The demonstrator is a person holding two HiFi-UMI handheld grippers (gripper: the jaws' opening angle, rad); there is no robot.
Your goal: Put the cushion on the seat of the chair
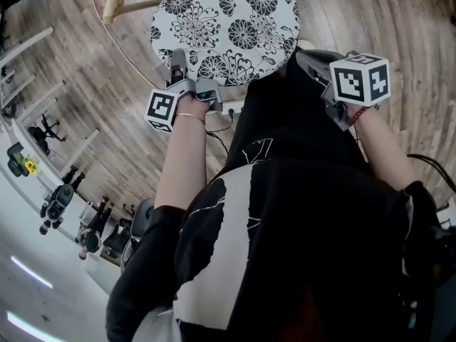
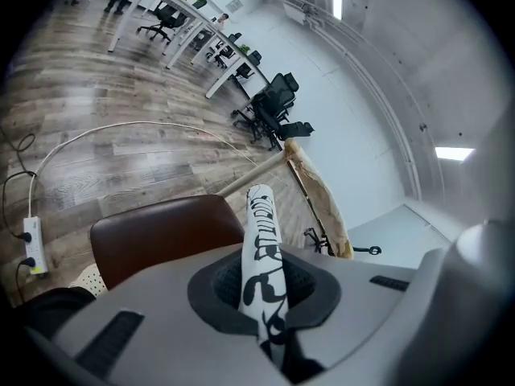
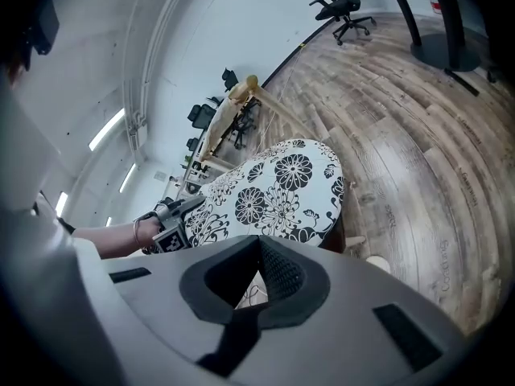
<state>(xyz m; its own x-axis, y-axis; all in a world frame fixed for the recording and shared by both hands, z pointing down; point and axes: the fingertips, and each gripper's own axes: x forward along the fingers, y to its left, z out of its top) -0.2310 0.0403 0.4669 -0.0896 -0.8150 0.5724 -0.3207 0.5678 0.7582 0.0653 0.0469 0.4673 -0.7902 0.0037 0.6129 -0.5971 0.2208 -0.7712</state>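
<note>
Black-and-white floral fabric marks the round cushion (image 1: 228,20), which fills the top centre of the head view, in front of you. Your left gripper (image 1: 191,77) meets its near-left rim. In the left gripper view the jaws are pressed onto that rim, which runs between them as a thin patterned band seen edge-on (image 2: 261,248). Beside this band lies the brown chair seat (image 2: 161,236), close under the cushion; you cannot tell from any view whether the cushion rests on it. Your right gripper (image 1: 308,57) sits just beside the cushion's near-right rim and holds nothing. In the right gripper view its jaws (image 3: 256,276) are drawn together, with only a small slit between the dark pads, and the cushion (image 3: 273,191) lies ahead of them and apart. Each gripper carries a marker cube, the left one (image 1: 162,110) at your wrist and the right one (image 1: 360,79) above your forearm. Your black and white shirt (image 1: 285,226) fills the lower half of the head view. Around the chair spreads a wood-plank floor (image 1: 92,70), on which a white power strip (image 2: 32,244) and a looping white cable (image 2: 121,127) lie well apart from the chair. Farther off stand white desks (image 2: 173,14) and black office chairs (image 2: 269,107) along a pale wall.
</note>
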